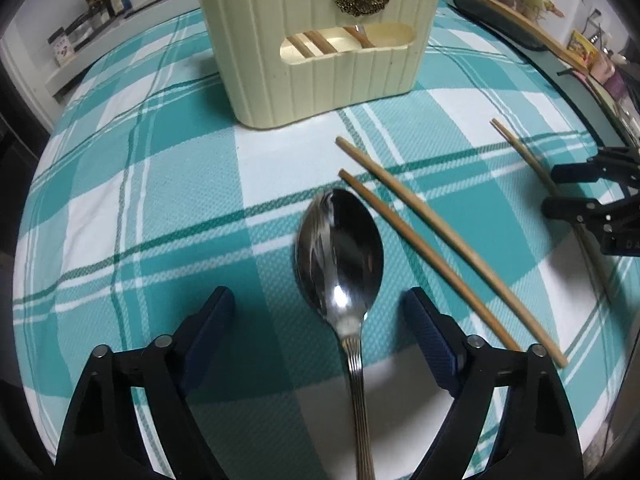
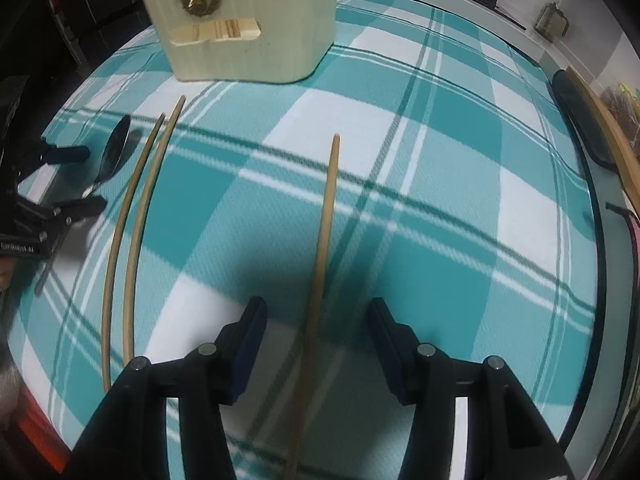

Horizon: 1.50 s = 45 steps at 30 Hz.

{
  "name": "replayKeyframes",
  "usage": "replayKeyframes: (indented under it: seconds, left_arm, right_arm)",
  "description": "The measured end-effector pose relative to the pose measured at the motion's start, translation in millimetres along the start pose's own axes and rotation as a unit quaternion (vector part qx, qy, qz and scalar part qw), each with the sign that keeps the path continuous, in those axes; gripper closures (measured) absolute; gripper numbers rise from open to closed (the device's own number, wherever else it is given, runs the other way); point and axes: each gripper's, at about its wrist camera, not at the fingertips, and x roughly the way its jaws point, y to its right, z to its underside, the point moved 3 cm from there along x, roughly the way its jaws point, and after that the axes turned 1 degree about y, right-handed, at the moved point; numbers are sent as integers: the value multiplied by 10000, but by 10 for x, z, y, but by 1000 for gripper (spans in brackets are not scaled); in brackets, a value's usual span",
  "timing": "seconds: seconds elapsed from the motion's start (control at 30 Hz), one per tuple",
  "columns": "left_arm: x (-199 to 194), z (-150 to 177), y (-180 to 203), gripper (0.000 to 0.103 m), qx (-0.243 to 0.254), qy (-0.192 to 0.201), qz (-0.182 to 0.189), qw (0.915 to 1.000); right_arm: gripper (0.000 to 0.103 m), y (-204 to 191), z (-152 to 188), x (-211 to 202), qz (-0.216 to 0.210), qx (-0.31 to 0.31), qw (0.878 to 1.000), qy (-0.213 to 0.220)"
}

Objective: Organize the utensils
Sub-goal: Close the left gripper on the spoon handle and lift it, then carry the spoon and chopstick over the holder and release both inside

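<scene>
The left gripper (image 1: pixel 320 320) stands with its jaws apart astride the spoon (image 1: pixel 340 248), pads clear of it, apparently lined up for a pickup. The right gripper (image 2: pixel 316 332) likewise straddles a single chopstick (image 2: pixel 326 220), ungripped. Two chopsticks (image 1: pixel 420 240) lie between them. The holder (image 1: pixel 320 40) stands far; only the left view shows sticks already inside it.

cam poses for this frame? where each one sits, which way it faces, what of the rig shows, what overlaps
Left wrist: on the left gripper, angled down along its open fingers at the spoon; the right gripper shows at right.
Right wrist: on the right gripper, angled down along a single chopstick between its open fingers; the left gripper shows at left.
Shared: cream holder, chopstick pair, plaid cloth.
</scene>
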Motion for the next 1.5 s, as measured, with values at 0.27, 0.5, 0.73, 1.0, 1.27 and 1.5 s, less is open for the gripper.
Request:
replayKeyframes:
  seconds: [0.27, 0.5, 0.73, 1.0, 1.27, 1.5]
  left_arm:
    - [-295, 16, -236, 61, -406, 494, 215, 9977]
    - [-1218, 240, -328, 61, -454, 1513, 527, 9860]
    - [-1764, 259, -376, 61, -416, 2107, 630, 9746]
    - [-2077, 112, -426, 61, -419, 2318, 874, 9679]
    - [-2534, -581, -595, 61, -429, 2646, 1002, 9582]
    - [-2953, -1507, -786, 61, -846, 3751, 676, 9206]
  right_arm:
    - [97, 24, -394, -59, 88, 596, 9965, 578]
    - [97, -28, -16, -1209, -256, 738, 9781, 1929]
    - [97, -92, 194, -1863, -345, 794, 9609, 2631]
    - [97, -215, -46, -2165, -199, 573, 9433, 3262]
    - [97, -197, -745, -2319, -168, 255, 9368, 3486]
    - [97, -178, -1548, -2724, -97, 192, 8950, 4455]
